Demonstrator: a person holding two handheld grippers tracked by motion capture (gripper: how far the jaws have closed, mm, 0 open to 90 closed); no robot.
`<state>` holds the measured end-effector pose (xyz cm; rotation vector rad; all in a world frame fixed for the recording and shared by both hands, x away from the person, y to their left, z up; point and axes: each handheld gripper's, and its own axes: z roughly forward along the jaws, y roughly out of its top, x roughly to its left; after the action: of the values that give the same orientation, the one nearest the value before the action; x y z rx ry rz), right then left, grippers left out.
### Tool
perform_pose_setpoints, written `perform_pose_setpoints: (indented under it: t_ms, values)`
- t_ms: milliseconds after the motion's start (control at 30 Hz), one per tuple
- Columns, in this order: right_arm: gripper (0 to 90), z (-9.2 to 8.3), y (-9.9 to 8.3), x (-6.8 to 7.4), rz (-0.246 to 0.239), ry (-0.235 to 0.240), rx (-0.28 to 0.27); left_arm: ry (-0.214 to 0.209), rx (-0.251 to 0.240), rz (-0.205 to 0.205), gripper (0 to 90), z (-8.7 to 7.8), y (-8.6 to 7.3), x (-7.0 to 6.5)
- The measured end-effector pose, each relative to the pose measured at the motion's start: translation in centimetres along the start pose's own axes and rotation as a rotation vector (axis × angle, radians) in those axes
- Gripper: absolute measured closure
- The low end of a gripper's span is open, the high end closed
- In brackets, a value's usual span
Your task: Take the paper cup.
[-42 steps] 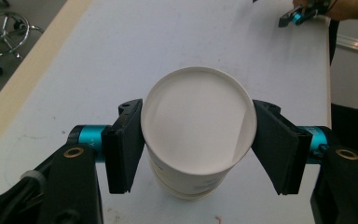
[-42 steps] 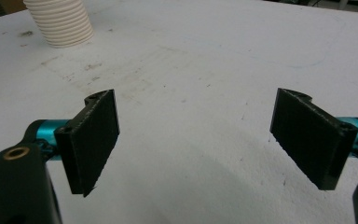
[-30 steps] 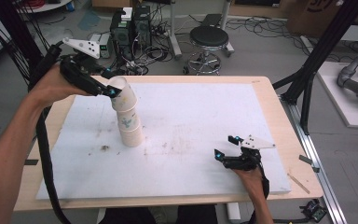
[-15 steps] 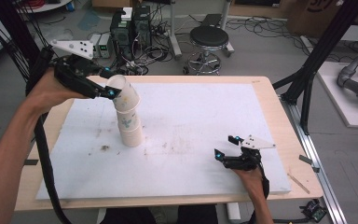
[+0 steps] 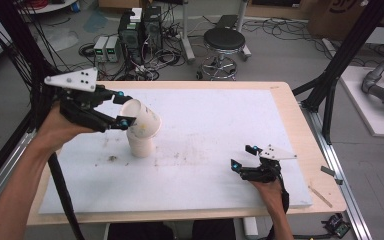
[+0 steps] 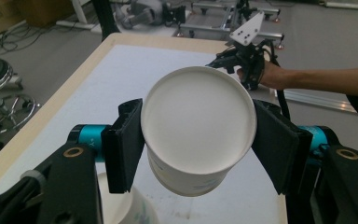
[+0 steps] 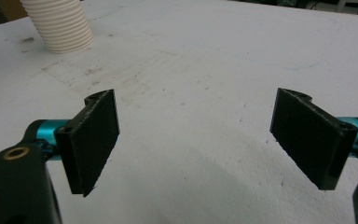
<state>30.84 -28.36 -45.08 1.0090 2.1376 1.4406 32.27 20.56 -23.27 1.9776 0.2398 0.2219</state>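
Observation:
My left gripper (image 5: 124, 108) is shut on a white paper cup (image 5: 142, 120), one pad on each side of the wall just below the rim. The cup lies tipped on its side, its open mouth (image 6: 198, 126) facing the left gripper view. Its base hangs right over a short stack of upturned ribbed cups (image 5: 141, 145) on the white sheet; whether they touch I cannot tell. The stack (image 7: 60, 23) shows far off at the top left of the right gripper view. My right gripper (image 5: 242, 156) rests open near the table's front right, with nothing between its pads (image 7: 95, 140).
A white sheet (image 5: 215, 115) covers most of the wooden table (image 5: 300, 130); it carries a few dark smudges. Behind the table stand a black stool (image 5: 225, 42) and computer boxes (image 5: 140, 30) with cables. Black frame poles (image 5: 340, 75) rise at the right.
The left hand has come down and toward the person with the cup. The cup has tipped from nearly upright to lying on its side. The right gripper has kept still.

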Motion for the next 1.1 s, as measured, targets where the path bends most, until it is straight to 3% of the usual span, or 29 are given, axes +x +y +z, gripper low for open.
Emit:
perform_pose_setpoints:
  t_ms: [167,433,733,900,1100]
  values:
    - [15.6,0.0,0.0,-0.1,0.002,0.004,-0.003,-0.014,-0.063,-0.026,36.8,1.1,-2.5,-1.1]
    - [15.6,0.1,0.0,-0.1,0.006,0.006,0.002,-0.039,-0.124,-0.052,36.8,2.7,-5.9,-2.5]
    - [15.6,0.0,0.0,0.0,-0.003,-0.005,-0.004,-0.056,-0.226,-0.031,36.7,4.4,-8.4,-4.3]
    - [15.6,0.0,0.0,0.0,0.003,-0.007,0.003,-0.073,-0.237,-0.031,36.7,4.8,-9.3,-4.9]
    - [15.6,0.0,0.0,0.1,-0.012,-0.012,-0.001,-0.079,-0.248,-0.057,36.7,5.1,-10.8,-4.5]
